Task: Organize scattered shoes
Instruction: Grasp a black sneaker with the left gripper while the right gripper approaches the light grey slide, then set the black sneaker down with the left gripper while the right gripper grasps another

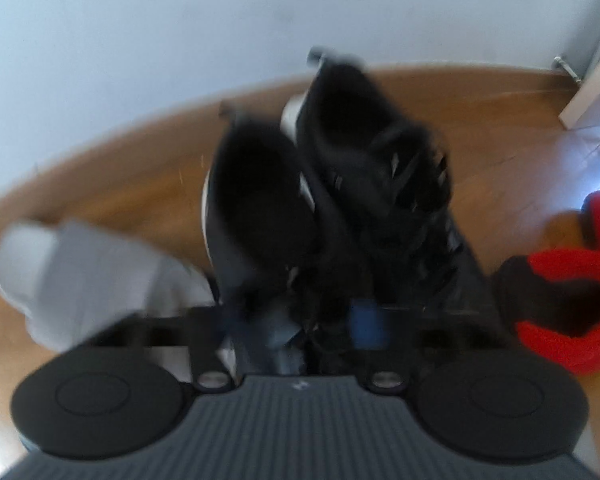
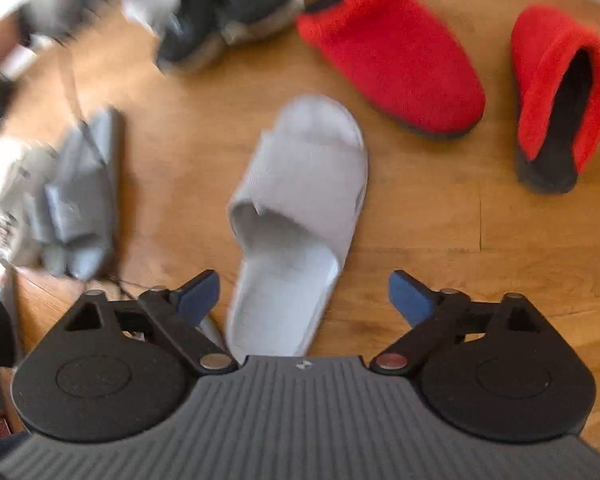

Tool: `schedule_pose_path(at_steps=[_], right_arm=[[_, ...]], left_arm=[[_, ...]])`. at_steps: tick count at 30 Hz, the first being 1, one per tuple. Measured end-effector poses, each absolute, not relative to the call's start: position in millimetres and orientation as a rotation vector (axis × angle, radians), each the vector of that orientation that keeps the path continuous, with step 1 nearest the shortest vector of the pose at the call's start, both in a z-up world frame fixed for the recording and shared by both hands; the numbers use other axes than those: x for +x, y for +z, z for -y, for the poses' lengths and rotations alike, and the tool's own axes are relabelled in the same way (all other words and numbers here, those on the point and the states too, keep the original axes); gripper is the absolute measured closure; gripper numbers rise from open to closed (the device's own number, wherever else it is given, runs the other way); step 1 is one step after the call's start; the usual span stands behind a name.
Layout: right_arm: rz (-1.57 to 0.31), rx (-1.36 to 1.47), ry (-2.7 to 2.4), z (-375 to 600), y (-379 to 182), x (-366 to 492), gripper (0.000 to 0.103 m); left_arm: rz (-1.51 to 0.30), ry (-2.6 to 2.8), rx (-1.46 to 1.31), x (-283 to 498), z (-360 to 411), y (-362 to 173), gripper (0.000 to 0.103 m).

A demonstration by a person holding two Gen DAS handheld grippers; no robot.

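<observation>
Left tool: clamped on black sneakers, pair likely carried together. Right tool: jaws apart over grey slipper on wooden floor, probably next. Red slippers lay nearby, unsorted.

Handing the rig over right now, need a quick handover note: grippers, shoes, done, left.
Left gripper: fingers narrowed around the black sneakers, which stand side by side near the wall; blur hides whether it grips them.
Right gripper: open, nothing held, above the heel of the light grey slipper.
Floor: second grey slipper lies apart, to the left in the right wrist view. Two red slippers point different ways.
Done: sneakers look paired.
Left: pair the grey slippers, then the red ones.
</observation>
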State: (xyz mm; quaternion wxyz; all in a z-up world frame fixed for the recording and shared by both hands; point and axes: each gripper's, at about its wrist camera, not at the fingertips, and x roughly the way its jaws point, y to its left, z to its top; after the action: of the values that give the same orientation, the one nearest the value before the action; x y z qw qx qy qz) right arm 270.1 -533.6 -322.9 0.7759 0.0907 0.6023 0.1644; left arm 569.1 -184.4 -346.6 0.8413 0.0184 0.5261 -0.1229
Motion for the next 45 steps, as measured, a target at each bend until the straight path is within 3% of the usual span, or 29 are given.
schedule_pose_path(at_steps=[6,16,18,19,21,23,25,30,32,33,34,37,45], right_arm=[[-1.244,0.168,0.444,497,-321,267,0.001],[-1.141,0.188,0.485,470,-309,283,0.002],[-1.140,0.201,0.475,469,-310,283,0.002],[-1.142,0.208,0.473,468,-311,282,0.002],[-1.159,0.199,0.486,465,-315,278,0.002],[-1.182,0.183,0.497,463,-322,275,0.002],[-1.210,0.173,0.487,462,-331,274,0.002],[-1.251,0.180,0.475,463,-335,274,0.001],[-1.252,0.175,0.487,460,-335,273,0.001],[-1.256,0.177,0.497,457,-335,273,0.001],[-1.260,0.180,0.507,454,-336,273,0.001],[-1.274,0.166,0.539,446,-338,270,0.001],[-1.268,0.156,0.537,440,-334,273,0.001]], left_arm=[[-1.048,-0.159,-0.012,529,174,-335,0.101],[-1.058,-0.186,-0.032,458,184,-299,0.100],[-1.063,-0.173,-0.054,459,168,-298,0.089],[-1.059,-0.171,-0.064,461,158,-300,0.068],[-1.042,-0.180,-0.115,458,134,-307,0.037],[-1.036,-0.225,-0.197,456,111,-314,0.029],[-1.105,-0.285,-0.238,458,104,-327,0.015],[-1.109,-0.241,-0.283,468,108,-341,0.015],[-1.122,-0.163,-0.414,472,99,-345,0.026],[-1.144,-0.142,-0.482,473,95,-351,0.057],[-1.169,-0.126,-0.519,475,92,-356,0.079],[-1.177,-0.094,-0.487,468,95,-351,0.091],[-1.275,0.086,-0.501,417,85,-321,0.096]])
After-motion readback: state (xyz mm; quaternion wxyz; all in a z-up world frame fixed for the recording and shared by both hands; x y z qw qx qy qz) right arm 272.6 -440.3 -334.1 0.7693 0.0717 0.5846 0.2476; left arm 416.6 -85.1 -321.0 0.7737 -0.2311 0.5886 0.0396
